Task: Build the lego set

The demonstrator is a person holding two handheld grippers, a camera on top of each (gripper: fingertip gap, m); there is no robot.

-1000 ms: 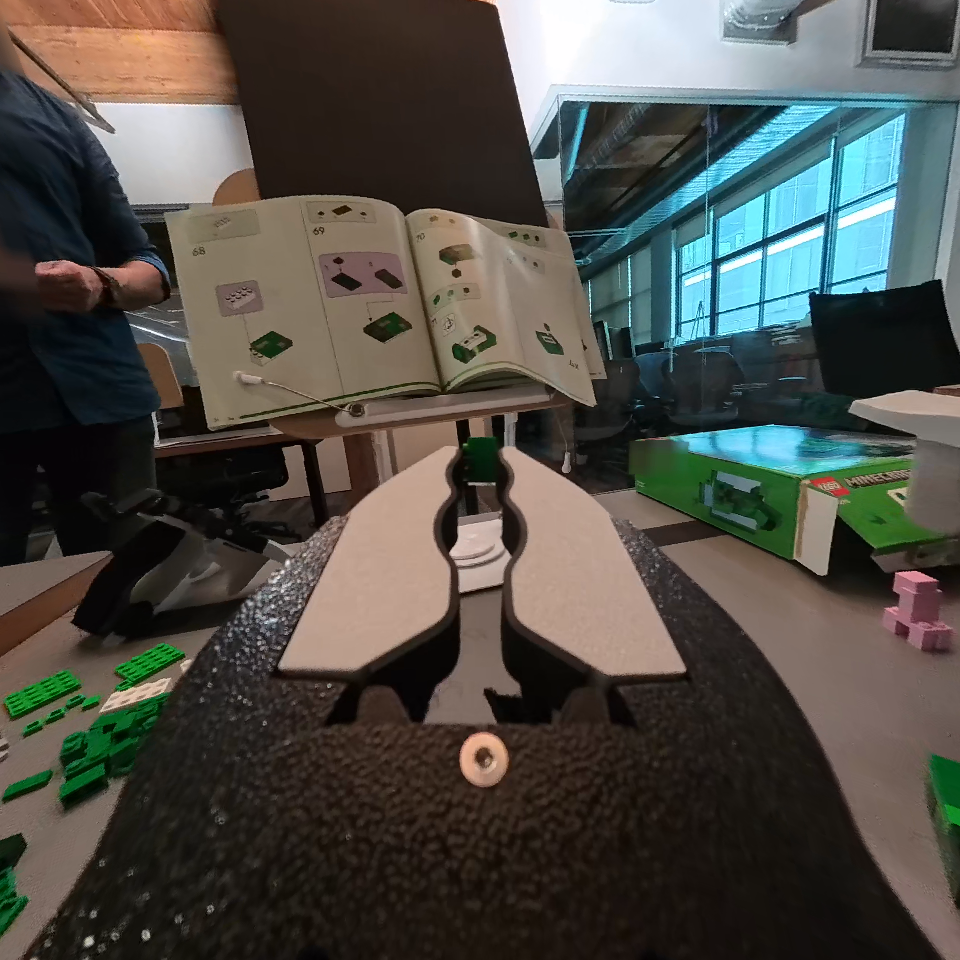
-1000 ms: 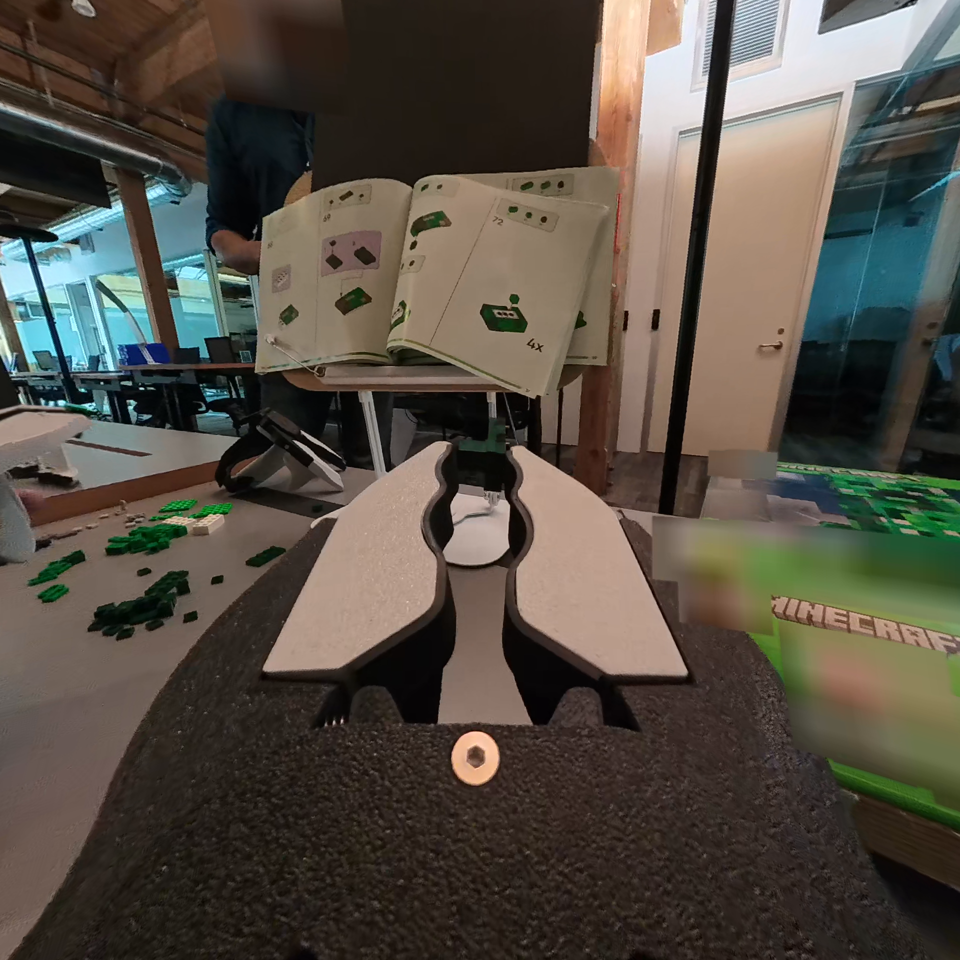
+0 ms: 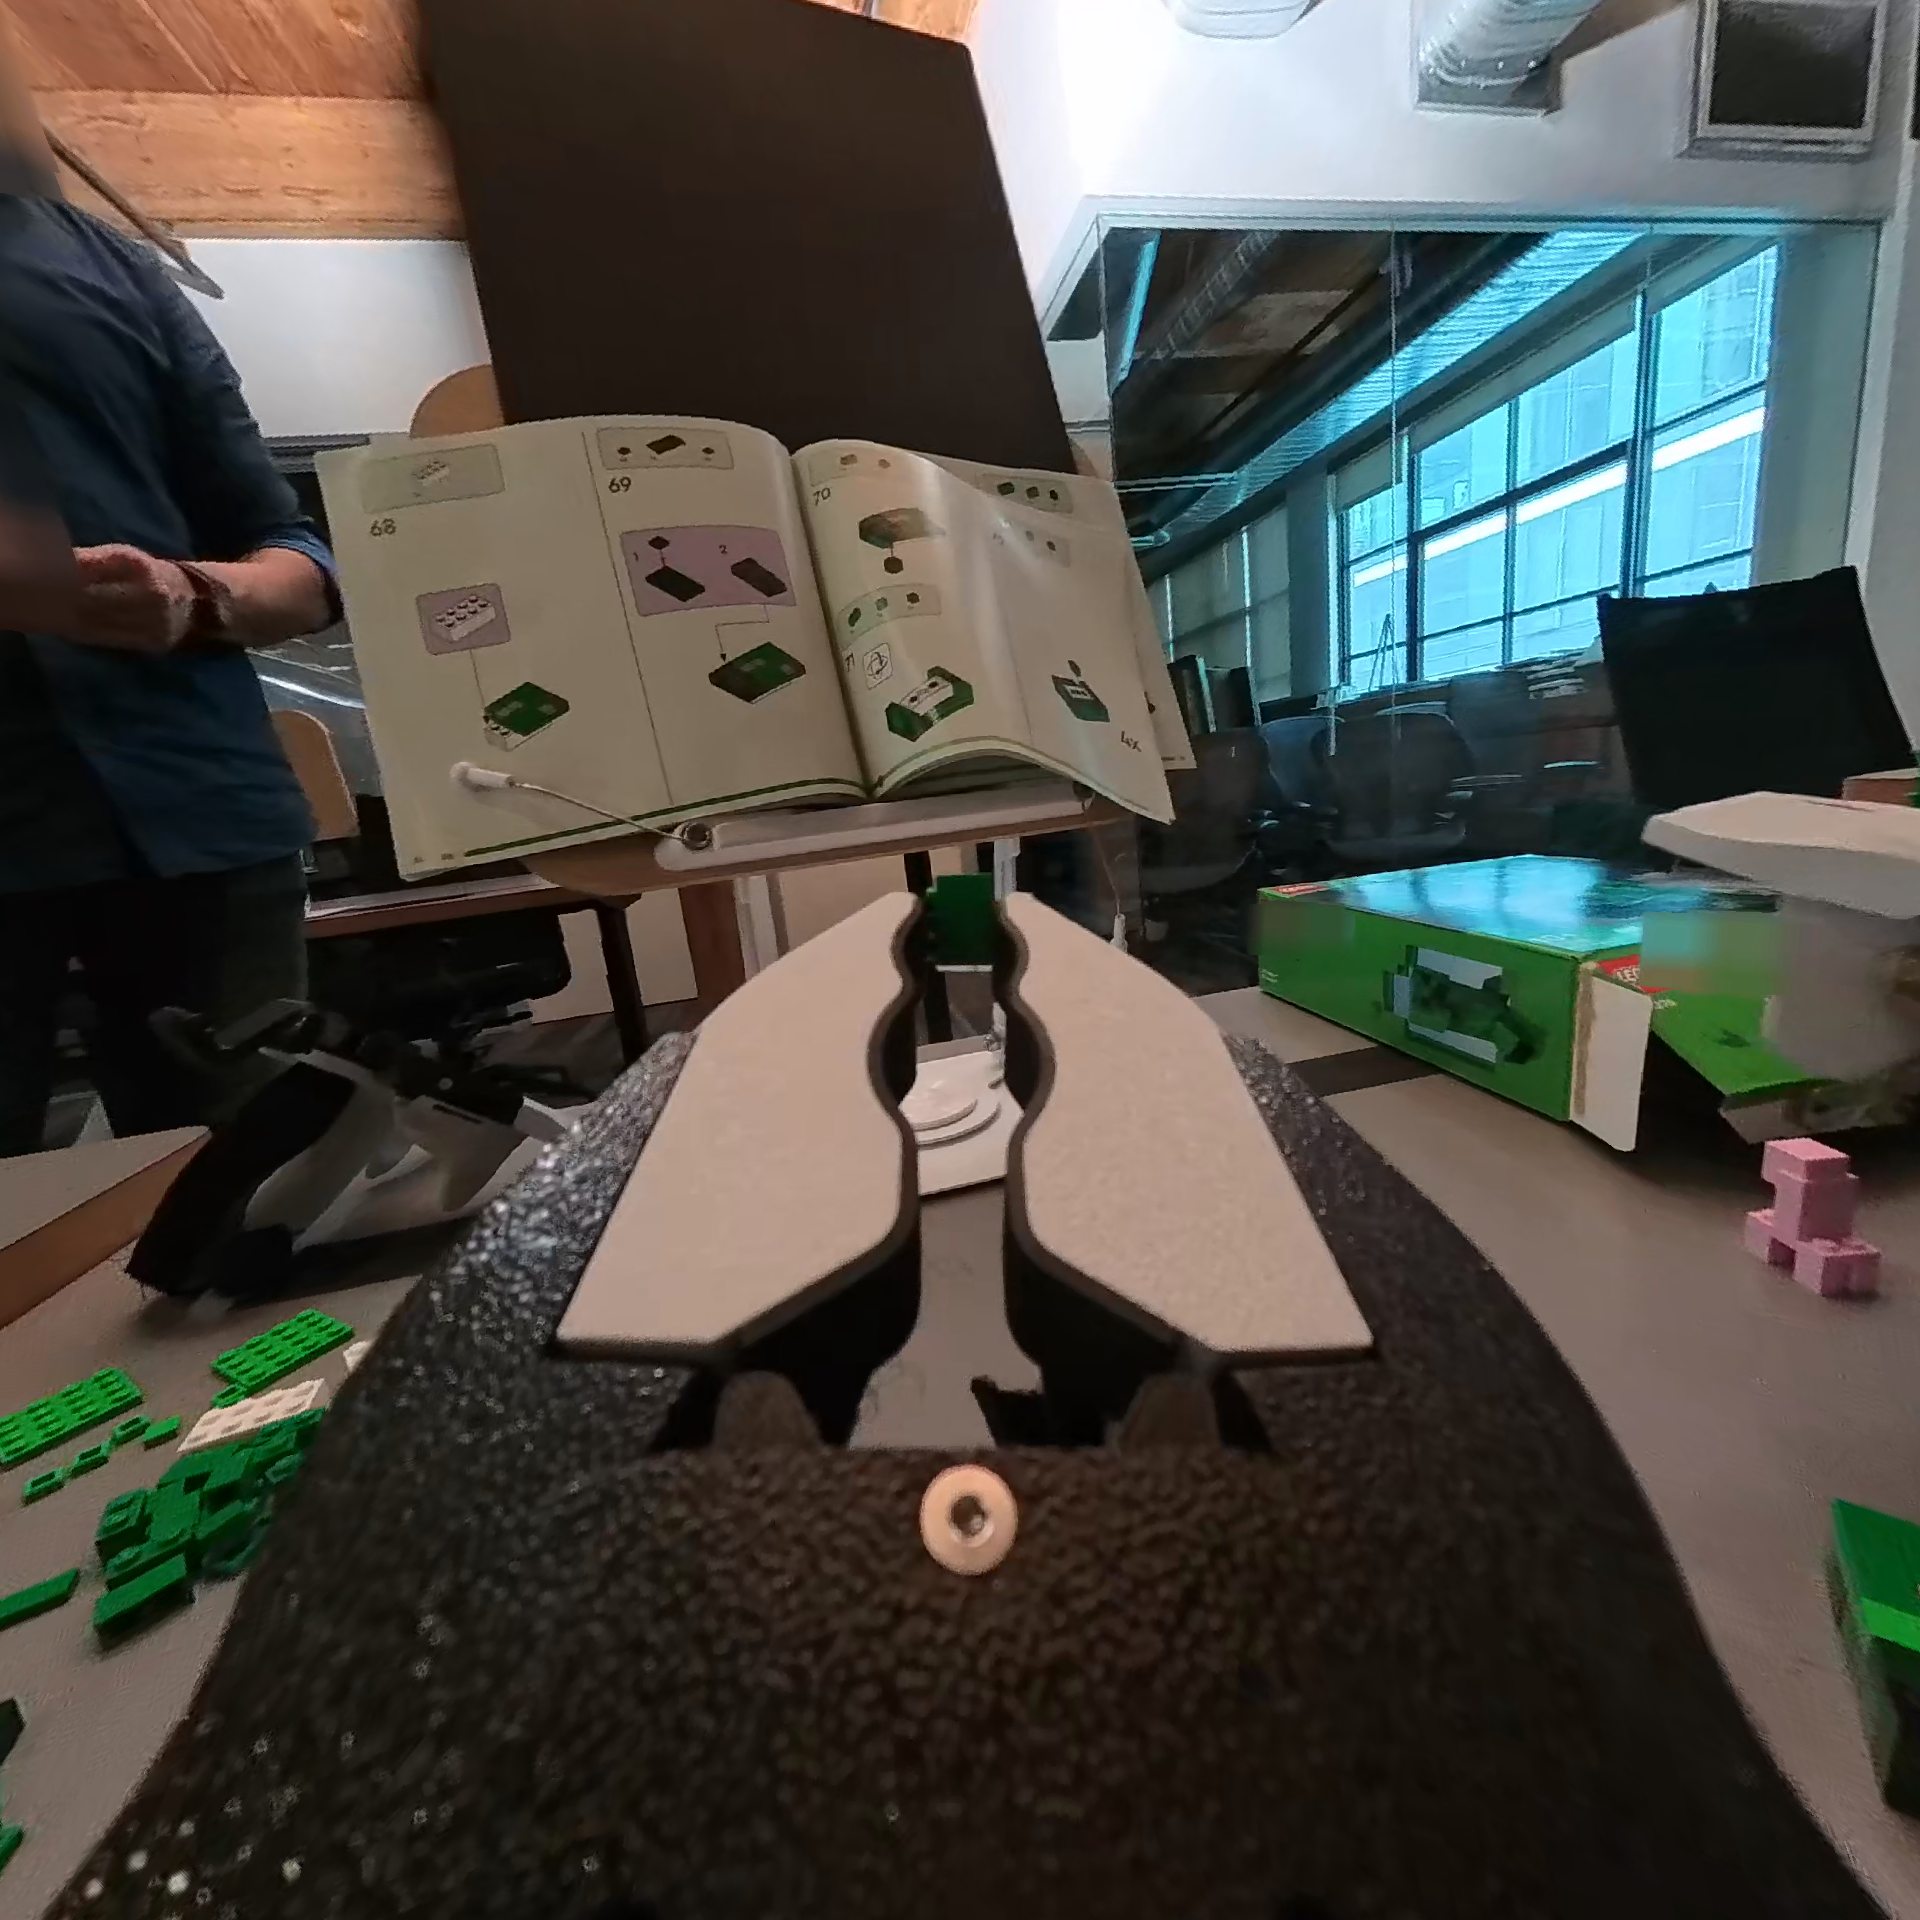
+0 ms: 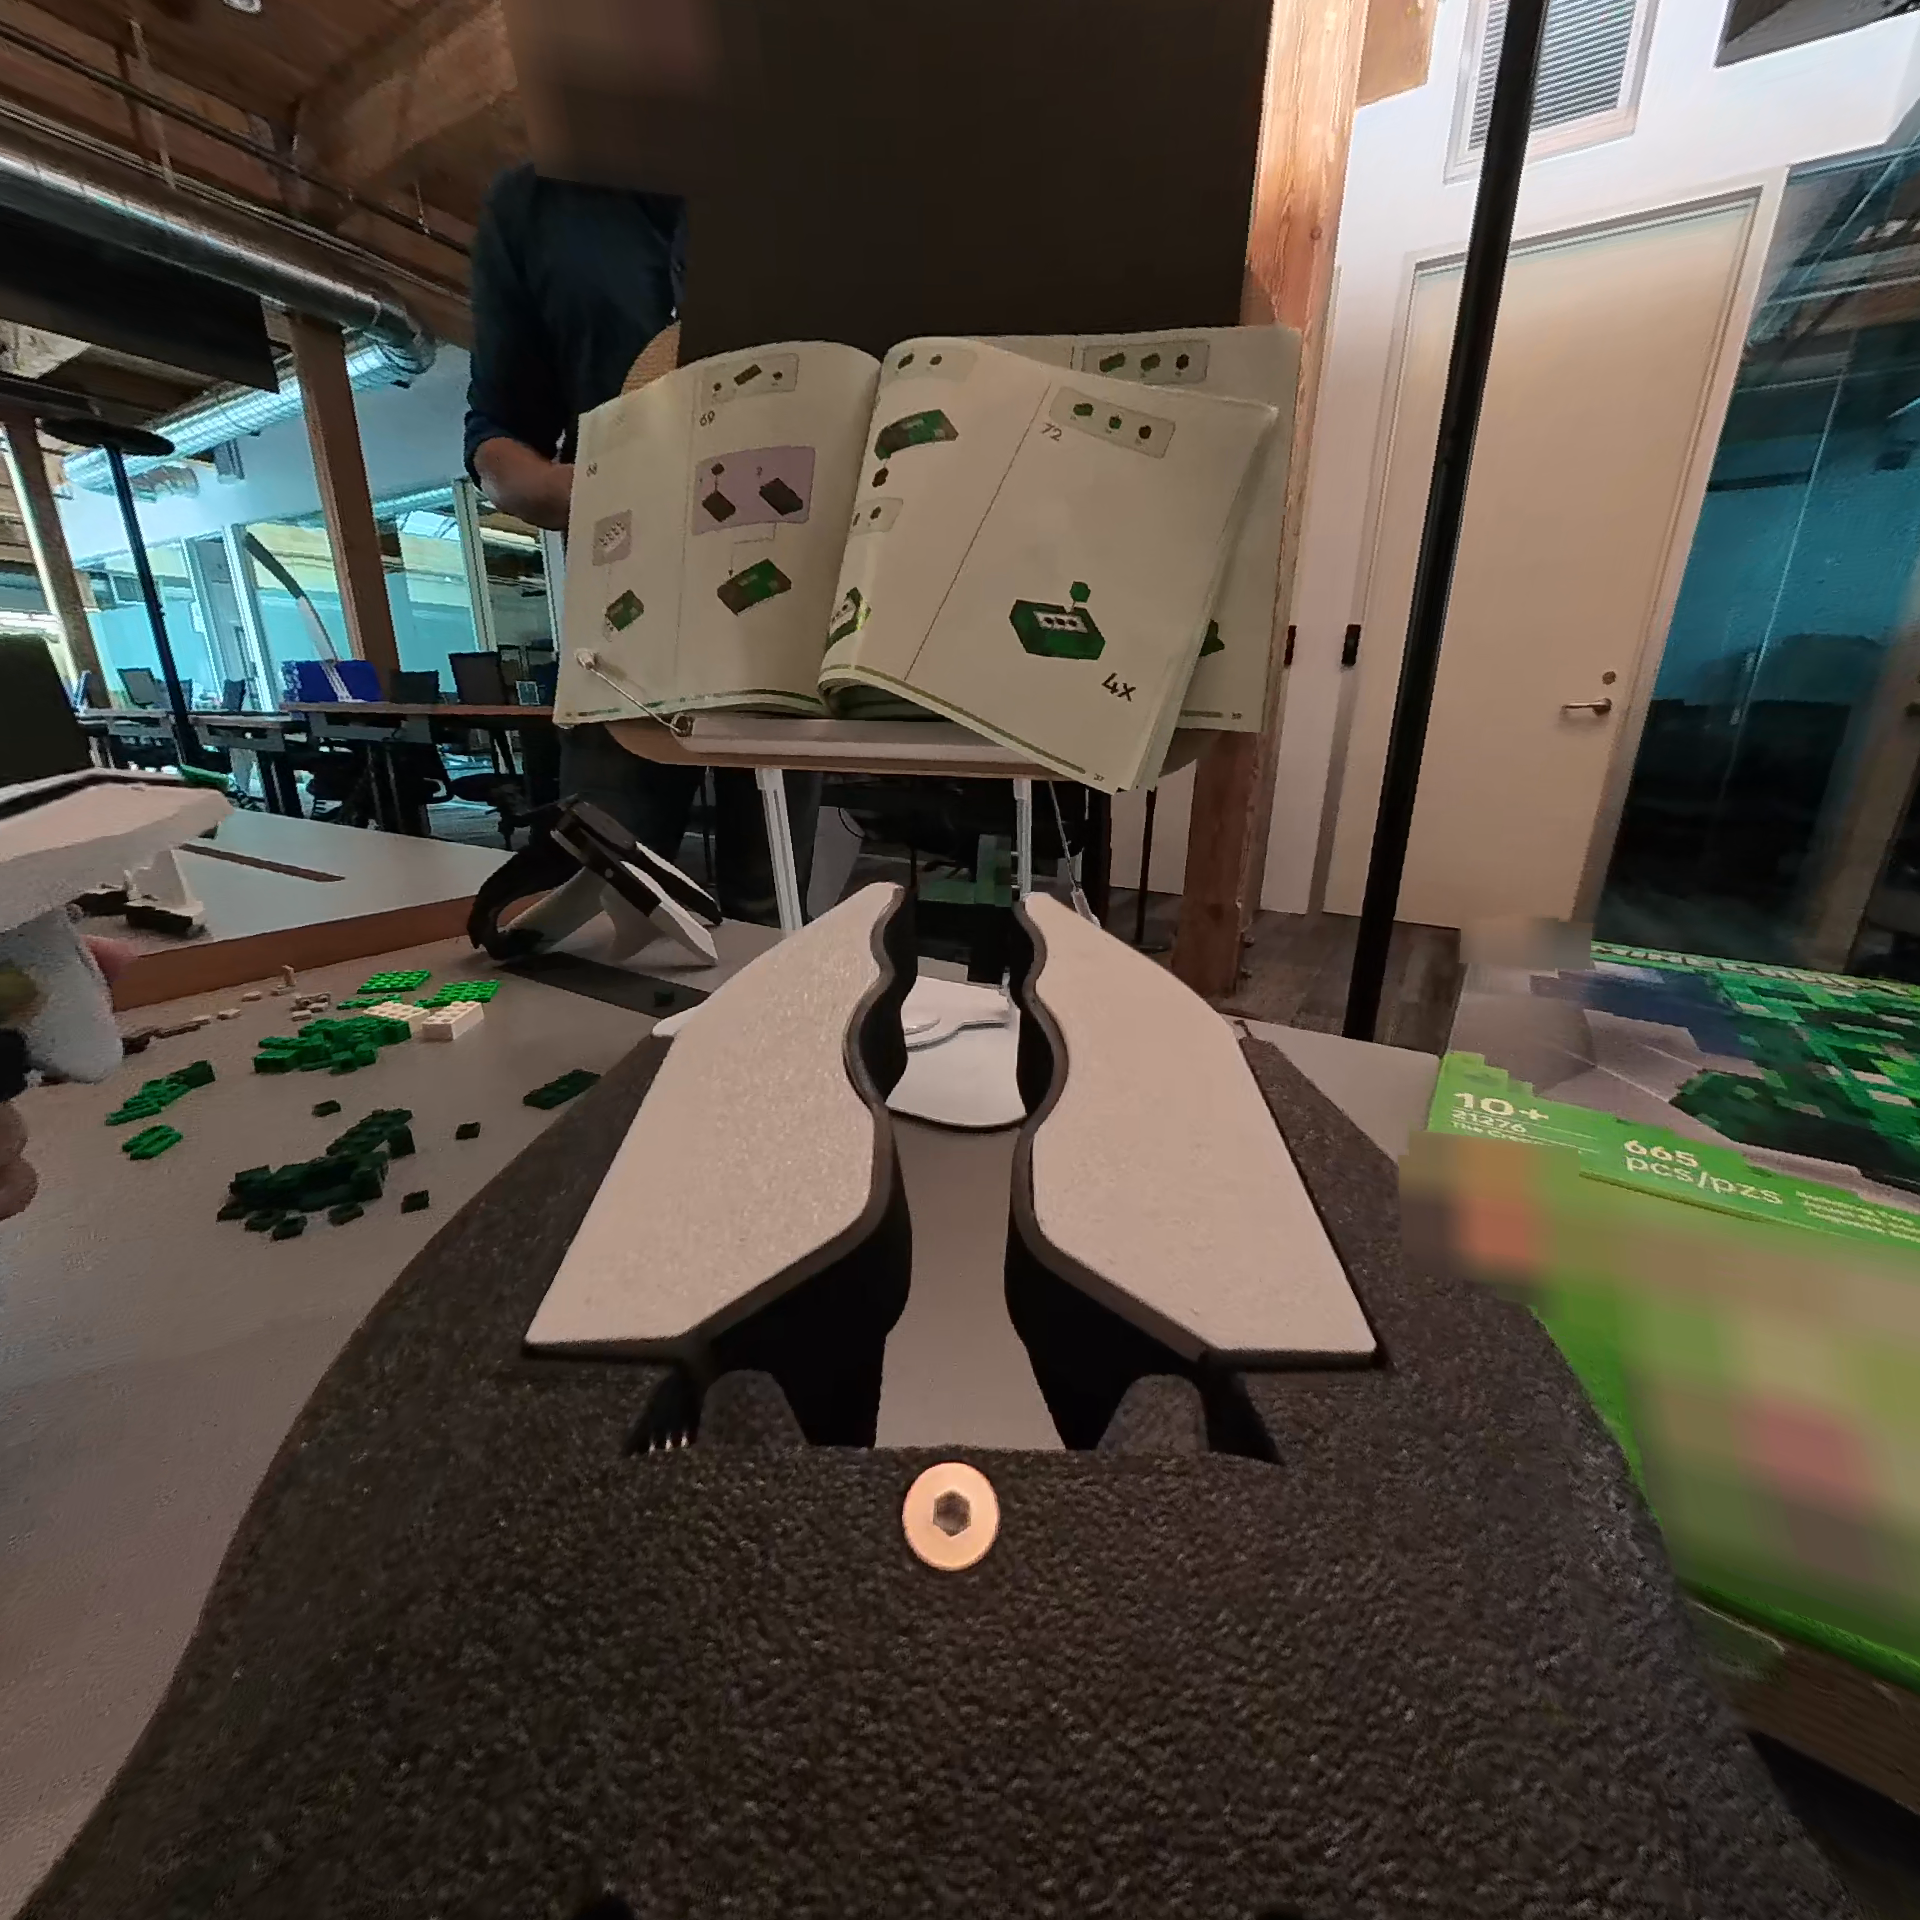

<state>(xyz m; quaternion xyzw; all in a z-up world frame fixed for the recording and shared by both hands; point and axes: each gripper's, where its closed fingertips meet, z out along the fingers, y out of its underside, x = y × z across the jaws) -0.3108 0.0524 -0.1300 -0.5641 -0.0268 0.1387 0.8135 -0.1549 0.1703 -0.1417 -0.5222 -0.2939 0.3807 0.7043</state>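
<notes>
- The left gripper, two grey-faced fingers in a black textured housing, is clamped on a small bright green lego piece right at its fingertips.
- That green piece stands upright between the tips, its long axis roughly vertical and its top poking just above them; which way its studs face cannot be told.
- The right gripper is likewise pinched on a small green lego assembly at its tips. The piece is dim and partly hidden, so its long axis is unclear.
- Straight ahead of both claws, above the tips, an open pale-green instruction booklet leans on a white stand.
- Left of the left claw, low on the grey table, loose green and white lego plates lie scattered.
- Right of the left claw sits a small pink lego figure, and beyond it a green cardboard set box.
- Behind the loose bricks a black and white handheld device rests on the table.
- A person in a dark blue shirt stands far left, beyond the table.
</notes>
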